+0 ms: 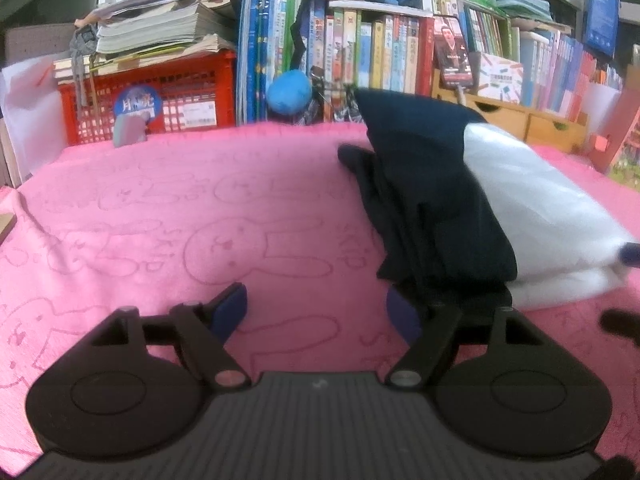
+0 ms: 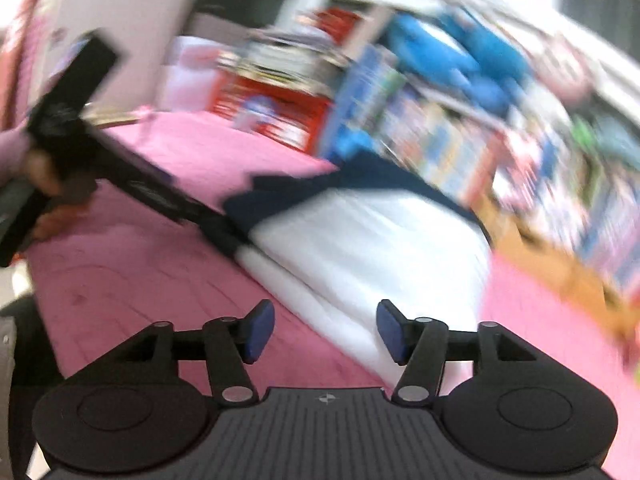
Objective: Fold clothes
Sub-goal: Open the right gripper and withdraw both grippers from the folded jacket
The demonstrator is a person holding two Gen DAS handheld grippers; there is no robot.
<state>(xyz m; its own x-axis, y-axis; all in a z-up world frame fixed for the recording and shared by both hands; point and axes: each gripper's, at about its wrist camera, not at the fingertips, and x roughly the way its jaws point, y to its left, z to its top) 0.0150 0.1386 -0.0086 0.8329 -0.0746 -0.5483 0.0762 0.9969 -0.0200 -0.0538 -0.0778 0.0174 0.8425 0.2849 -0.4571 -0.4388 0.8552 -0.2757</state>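
Lying folded on fuzzy pink towel (image 1: 160,200), navy-and-white garment (image 1: 460,208); both hand-held grippers' jaws apart.

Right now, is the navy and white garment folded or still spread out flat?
Folded. The navy and white garment sits as a compact bundle on the pink towel, with stacked white layers visible along its near edge in the right wrist view.

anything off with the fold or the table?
The folded white-and-navy garment on the pink rabbit-print towel isn't tidy: a navy flap sticks out past the bundle's left side. The left tool stands open, its right pad partly hidden by navy fabric. The right wrist view is motion-blurred.
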